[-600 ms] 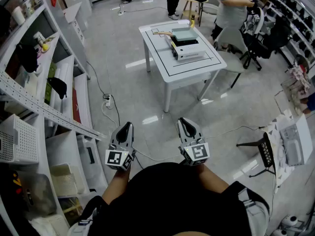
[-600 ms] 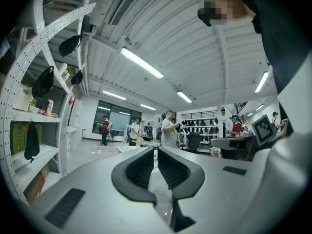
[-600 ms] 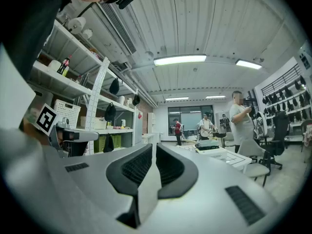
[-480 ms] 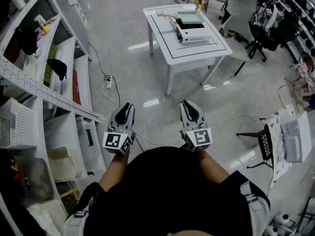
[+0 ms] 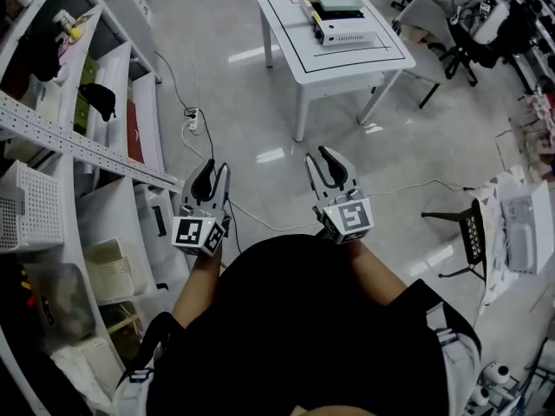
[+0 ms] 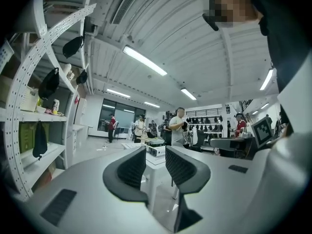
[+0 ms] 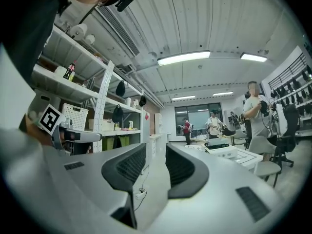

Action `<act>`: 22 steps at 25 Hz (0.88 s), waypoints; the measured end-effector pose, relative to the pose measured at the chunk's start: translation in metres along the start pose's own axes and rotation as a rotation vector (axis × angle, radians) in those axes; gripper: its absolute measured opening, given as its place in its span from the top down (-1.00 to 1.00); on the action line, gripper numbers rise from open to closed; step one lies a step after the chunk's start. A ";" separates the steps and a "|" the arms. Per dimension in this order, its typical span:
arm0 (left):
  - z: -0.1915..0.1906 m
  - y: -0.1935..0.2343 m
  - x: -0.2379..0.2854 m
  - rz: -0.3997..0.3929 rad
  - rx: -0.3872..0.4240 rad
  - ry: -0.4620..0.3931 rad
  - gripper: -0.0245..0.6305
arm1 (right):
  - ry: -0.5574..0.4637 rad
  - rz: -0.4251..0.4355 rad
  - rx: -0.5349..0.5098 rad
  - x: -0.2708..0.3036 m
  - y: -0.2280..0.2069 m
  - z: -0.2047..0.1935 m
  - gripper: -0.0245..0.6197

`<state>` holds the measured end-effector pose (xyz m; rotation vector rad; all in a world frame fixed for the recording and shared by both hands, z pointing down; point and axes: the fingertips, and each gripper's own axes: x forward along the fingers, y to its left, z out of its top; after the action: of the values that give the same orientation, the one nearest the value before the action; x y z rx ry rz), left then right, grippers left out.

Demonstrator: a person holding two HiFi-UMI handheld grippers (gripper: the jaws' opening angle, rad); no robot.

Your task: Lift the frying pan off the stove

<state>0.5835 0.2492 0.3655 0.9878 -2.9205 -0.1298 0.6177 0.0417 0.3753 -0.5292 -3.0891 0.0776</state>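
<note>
**Head view:** The person holds the left gripper [image 5: 213,173] and the right gripper [image 5: 319,156] side by side, close to the body, both aimed forward over the floor. Well ahead stands a white table [image 5: 347,61]. On it is the white stove [image 5: 351,31]. The frying pan [image 5: 336,0] sits on top of the stove, its pale handle pointing left, well apart from both grippers. Shelving [image 5: 78,137] runs along the left.

**Left gripper view:** The 2 jaws stand a little apart with nothing between them. Through the gap the table and the stove show far off; the pan is too small to make out. Several people [image 6: 179,126] stand beyond the table. The right gripper's marker cube shows at the right edge.

**Right gripper view:** The 2 jaws stand slightly apart and empty. The table lies off to the right, with a standing person [image 7: 254,106] near it. The shelving fills the left, where the left gripper's marker cube also shows.
</note>
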 end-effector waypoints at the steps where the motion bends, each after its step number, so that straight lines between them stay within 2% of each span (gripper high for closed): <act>1: -0.001 0.000 -0.001 0.002 -0.006 0.002 0.55 | 0.006 0.001 0.008 -0.001 0.001 -0.003 0.54; 16: -0.006 -0.010 0.012 -0.003 -0.029 0.017 0.55 | -0.008 0.034 0.046 -0.011 -0.020 -0.010 0.50; 22: -0.015 -0.007 0.017 0.026 -0.043 0.031 0.55 | -0.035 0.069 0.076 -0.005 -0.034 -0.018 0.50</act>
<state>0.5753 0.2320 0.3807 0.9374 -2.8881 -0.1742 0.6114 0.0093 0.3947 -0.6373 -3.0860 0.2064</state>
